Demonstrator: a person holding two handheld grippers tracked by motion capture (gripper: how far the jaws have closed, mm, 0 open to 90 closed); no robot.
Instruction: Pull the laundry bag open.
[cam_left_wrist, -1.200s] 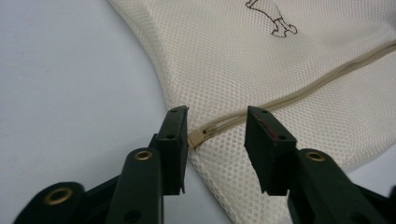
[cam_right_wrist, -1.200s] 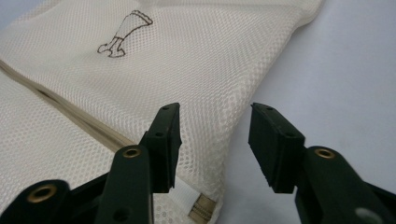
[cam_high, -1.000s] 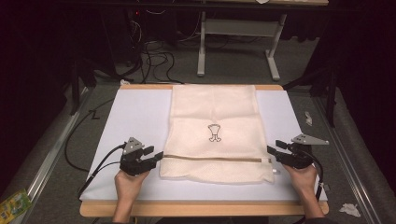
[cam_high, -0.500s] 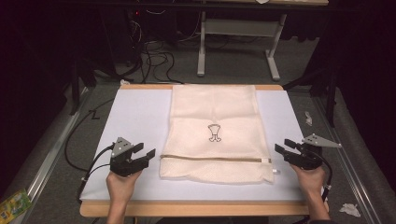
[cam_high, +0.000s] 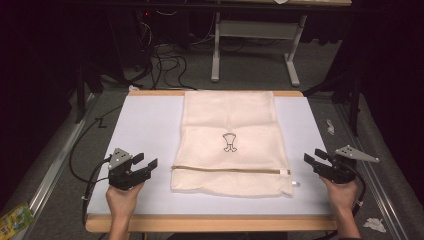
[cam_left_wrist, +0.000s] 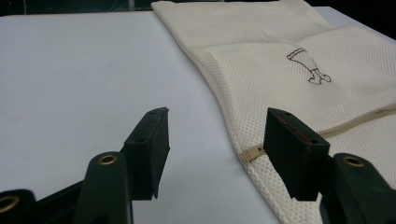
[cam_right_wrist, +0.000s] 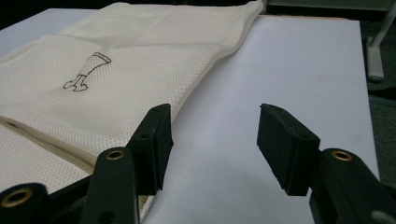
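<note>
Both grippers were off the bag at this point. The left gripper (cam_high: 138, 168) had just been opening its jaws, nothing between them, sitting on the white table (cam_high: 145, 125) just left of the mesh laundry bag (cam_high: 230, 120); the right gripper (cam_high: 316, 161) was spread wide and empty too, near the right edge. The bag lay flat mid-table, long axis running near to far, zipper (cam_high: 227, 170) across the near end. Looked to me like the laying-out was done, pretty much nothing left.
</note>
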